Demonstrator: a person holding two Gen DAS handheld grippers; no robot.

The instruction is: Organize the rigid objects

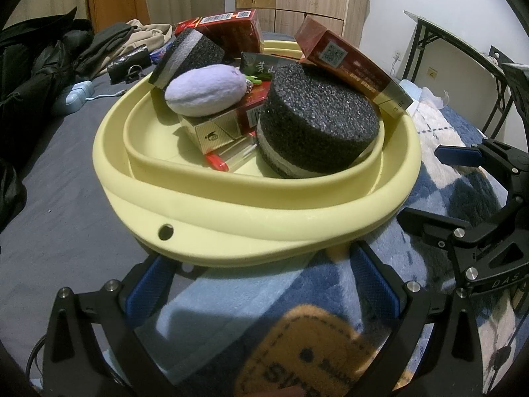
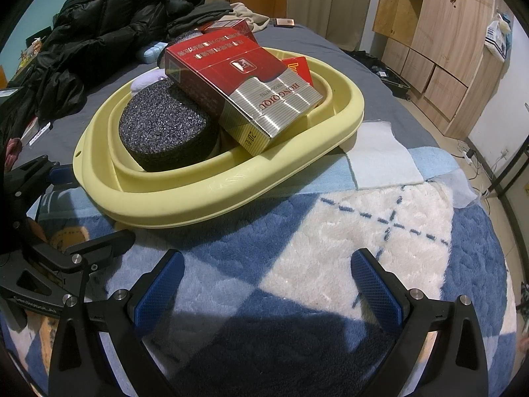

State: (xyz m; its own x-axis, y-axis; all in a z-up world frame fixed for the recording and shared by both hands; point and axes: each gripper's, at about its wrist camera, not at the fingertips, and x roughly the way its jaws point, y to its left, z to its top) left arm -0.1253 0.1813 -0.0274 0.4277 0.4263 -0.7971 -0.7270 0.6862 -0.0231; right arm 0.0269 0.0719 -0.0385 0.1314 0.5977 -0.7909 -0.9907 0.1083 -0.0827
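Bedroom, blue-and-white checked plush blanket (image 2: 330, 231) on bed, left gripper (image 1: 261, 284) and right gripper (image 2: 267, 284) both spread wide and empty, pale yellow oval plastic basin (image 2: 211, 198) just ahead, holding round black foam puck (image 1: 317, 119), red-and-silver cigarette carton (image 2: 244, 89), lilac plush pouch (image 1: 205, 91), black jackets (image 2: 109, 29) behind.

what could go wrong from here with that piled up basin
1. The red carton lies tilted across the black sponge and the basin rim; a nudge may slide it out.
2. The basin sits on a soft blanket, so pushing its rim could tip the pile.
3. Both grippers, left and right, are open and empty; nothing steadies the load.
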